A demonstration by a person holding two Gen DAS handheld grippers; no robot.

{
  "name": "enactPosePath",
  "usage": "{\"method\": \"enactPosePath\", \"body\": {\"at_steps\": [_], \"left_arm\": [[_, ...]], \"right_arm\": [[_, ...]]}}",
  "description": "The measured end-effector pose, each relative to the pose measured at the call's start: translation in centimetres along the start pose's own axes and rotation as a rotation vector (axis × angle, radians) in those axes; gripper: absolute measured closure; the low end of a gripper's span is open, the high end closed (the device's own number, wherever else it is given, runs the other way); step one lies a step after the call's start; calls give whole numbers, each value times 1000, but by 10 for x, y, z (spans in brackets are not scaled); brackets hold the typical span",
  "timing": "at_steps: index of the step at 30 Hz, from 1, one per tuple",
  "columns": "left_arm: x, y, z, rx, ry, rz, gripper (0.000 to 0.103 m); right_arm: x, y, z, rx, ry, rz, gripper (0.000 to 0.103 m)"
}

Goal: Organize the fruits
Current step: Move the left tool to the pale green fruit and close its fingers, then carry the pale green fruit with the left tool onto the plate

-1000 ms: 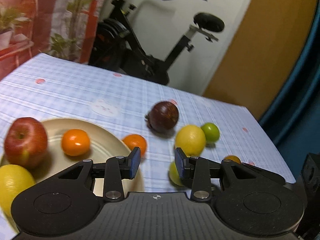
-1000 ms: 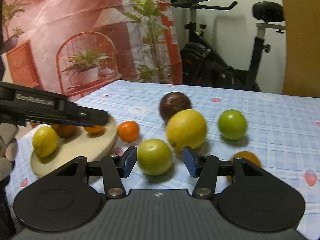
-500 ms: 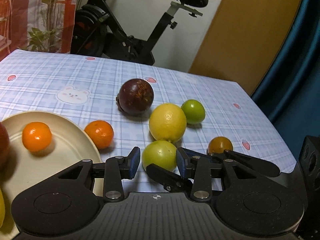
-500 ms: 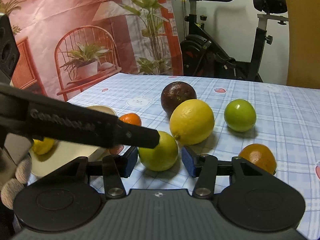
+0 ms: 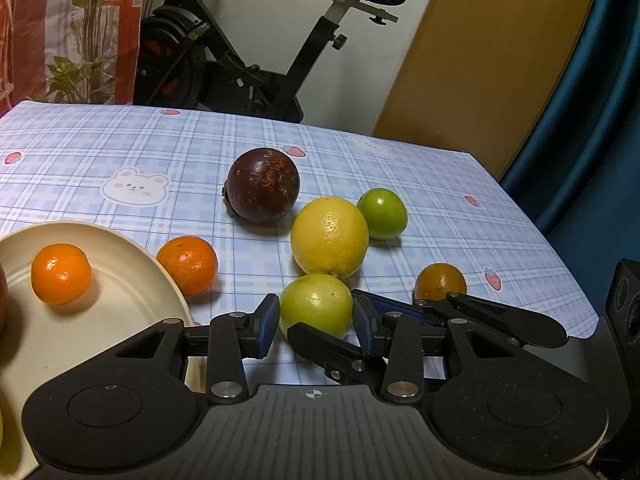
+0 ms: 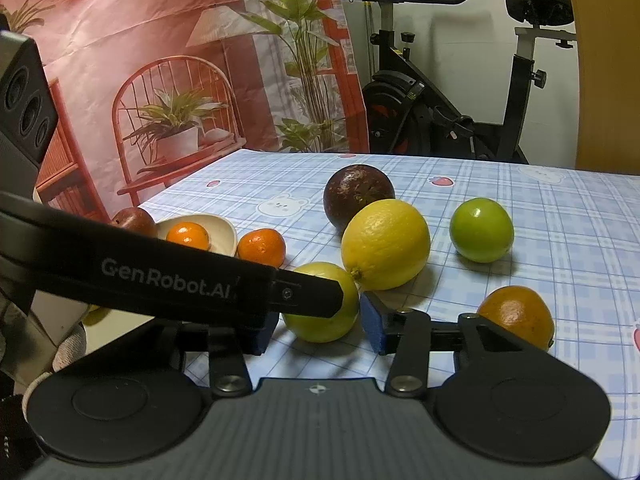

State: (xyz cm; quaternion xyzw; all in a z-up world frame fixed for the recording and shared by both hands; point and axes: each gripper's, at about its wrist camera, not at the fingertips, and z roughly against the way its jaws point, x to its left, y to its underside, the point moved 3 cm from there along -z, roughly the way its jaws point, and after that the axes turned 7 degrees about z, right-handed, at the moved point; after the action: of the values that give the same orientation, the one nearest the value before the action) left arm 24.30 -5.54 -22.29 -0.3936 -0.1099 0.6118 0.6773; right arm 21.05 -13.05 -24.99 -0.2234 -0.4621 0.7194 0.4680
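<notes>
Down at the bottom middle of the right wrist view, the right gripper [image 6: 318, 326] has its jaws closing around a yellow-green fruit [image 6: 320, 318] that sits on the tabletop [image 6: 560, 240]. The fruit is between them. The pad [image 6: 372, 322] on the right side looks a hair short of the skin, and the other pad is hidden, so I wouldn't call it gripped yet.

Cutting across from the left of that frame is the left gripper [image 5: 315, 326]. Its own view shows its jaws only narrowly apart and holding nothing, parked just this side of the same fruit.

Moving outward, a lemon [image 5: 330, 236] touches the far side of the green fruit. A lime [image 5: 382, 213] sits just beside the lemon toward the right. A dark purple fruit [image 5: 262, 186] lies beyond them, near mid-frame, and a dull orange fruit [image 5: 440, 282] is low on the right. At the lower left, a loose mandarin [image 5: 187, 266] rests right against the outside of the plate [image 5: 132, 292].

So where does that leave us? On the plate I can see a mandarin [image 5: 61, 274] and, in the right wrist view, an apple [image 6: 134, 220]. A yellow sliver at the frame's edge may be a third fruit. By my count six fruits are off the plate, so this job looks well under halfway, with the green fruit next in line.
</notes>
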Motion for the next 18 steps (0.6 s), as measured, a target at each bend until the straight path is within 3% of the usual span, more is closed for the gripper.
{"method": "enactPosePath", "body": {"at_steps": [18], "left_arm": [[0,1,0,-5,0,0,61]], "right_arm": [[0,0,0,2,0,-4,56]]}}
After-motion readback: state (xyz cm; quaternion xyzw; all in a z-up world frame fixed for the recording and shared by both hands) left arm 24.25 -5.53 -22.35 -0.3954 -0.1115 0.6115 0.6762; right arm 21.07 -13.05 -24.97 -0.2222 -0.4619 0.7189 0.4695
